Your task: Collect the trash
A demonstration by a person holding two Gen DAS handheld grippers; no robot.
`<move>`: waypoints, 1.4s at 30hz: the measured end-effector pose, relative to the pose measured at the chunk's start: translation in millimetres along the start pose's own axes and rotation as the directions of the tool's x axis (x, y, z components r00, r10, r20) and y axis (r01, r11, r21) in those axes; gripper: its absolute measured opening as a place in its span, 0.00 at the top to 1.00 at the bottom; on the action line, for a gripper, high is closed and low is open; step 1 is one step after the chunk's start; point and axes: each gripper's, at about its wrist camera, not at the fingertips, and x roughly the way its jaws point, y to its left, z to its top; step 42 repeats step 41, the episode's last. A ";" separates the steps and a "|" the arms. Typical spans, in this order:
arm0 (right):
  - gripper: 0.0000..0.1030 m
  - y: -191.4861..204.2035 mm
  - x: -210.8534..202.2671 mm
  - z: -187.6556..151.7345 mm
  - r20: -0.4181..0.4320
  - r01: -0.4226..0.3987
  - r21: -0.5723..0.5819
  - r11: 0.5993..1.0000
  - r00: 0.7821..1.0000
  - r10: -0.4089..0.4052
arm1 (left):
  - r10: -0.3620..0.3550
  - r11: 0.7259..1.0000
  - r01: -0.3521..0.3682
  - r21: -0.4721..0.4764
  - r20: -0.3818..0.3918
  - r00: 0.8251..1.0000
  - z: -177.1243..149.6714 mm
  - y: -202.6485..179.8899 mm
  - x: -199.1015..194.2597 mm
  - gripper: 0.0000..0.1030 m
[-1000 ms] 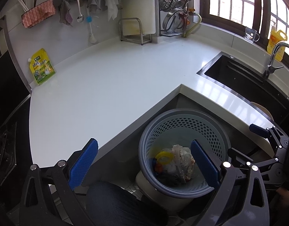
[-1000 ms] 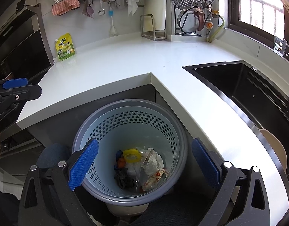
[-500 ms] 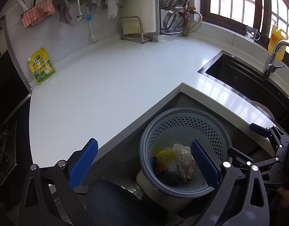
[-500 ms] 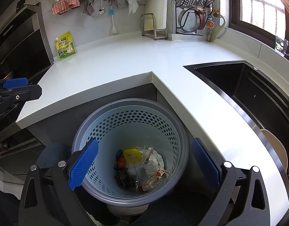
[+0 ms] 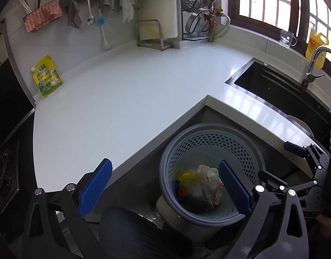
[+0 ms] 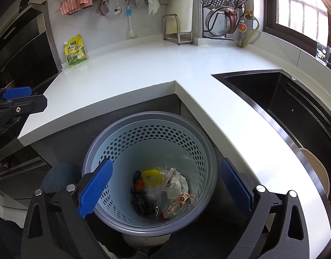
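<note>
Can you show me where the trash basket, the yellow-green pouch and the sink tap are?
trash basket [image 6: 156, 123], right wrist view, far rim.
yellow-green pouch [image 6: 75, 51], right wrist view, middle of its printed front.
sink tap [image 5: 316, 57], left wrist view, curved metal spout.

Crumpled trash [image 6: 163, 192] in perforated bin [image 6: 148, 129].

Illegible print on yellow-green pouch [image 5: 47, 77]

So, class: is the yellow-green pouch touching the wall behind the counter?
Touching. In the right wrist view the pouch stands on the counter, its top leaning against the wall.
</note>
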 end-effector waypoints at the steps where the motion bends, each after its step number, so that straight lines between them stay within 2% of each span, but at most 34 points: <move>1: 0.08 0.3 0.3 -0.3 0.000 -0.001 -0.001 1.000 1.000 0.001 | 0.001 1.000 -0.001 0.001 0.001 1.000 0.1 0.1 0.1 0.06; 14: 0.08 -1.1 2.3 -1.3 -0.007 0.000 0.000 1.000 1.000 0.000 | -0.022 1.000 0.022 -0.001 -0.008 1.000 -0.4 -1.7 2.0 0.06; 15: 0.08 -1.1 2.3 -1.7 -0.008 0.001 0.000 1.000 1.000 -0.001 | -0.015 1.000 0.015 -0.003 -0.002 1.000 -1.5 -2.1 0.8 0.06; 18: 0.08 -1.9 3.0 -2.2 -0.010 -0.001 0.002 1.000 1.000 0.001 | 0.064 0.998 -0.065 0.014 0.040 0.997 -4.7 -6.6 -5.9 0.06; 22: 0.08 -3.1 2.9 -2.5 -0.006 -0.002 0.006 1.000 1.000 0.002 | 0.031 0.999 -0.033 0.038 0.052 0.998 -4.8 -10.9 -10.4 0.06; 33: 0.08 -6.2 2.3 -4.1 -0.004 -0.006 0.013 1.000 1.000 0.006 | 0.049 0.998 -0.050 0.037 0.034 0.998 -2.0 -12.5 -9.0 0.06; 38: 0.08 -6.7 2.1 -3.6 -0.004 -0.007 0.013 1.000 1.000 0.007 | 0.008 0.999 -0.009 0.040 0.021 1.000 -2.1 -15.4 -8.1 0.06; 42: 0.08 -6.4 2.6 -3.0 -0.005 -0.007 0.014 1.000 1.000 0.007 | 0.015 0.999 -0.016 0.042 0.022 1.000 -2.5 -16.8 -8.0 0.06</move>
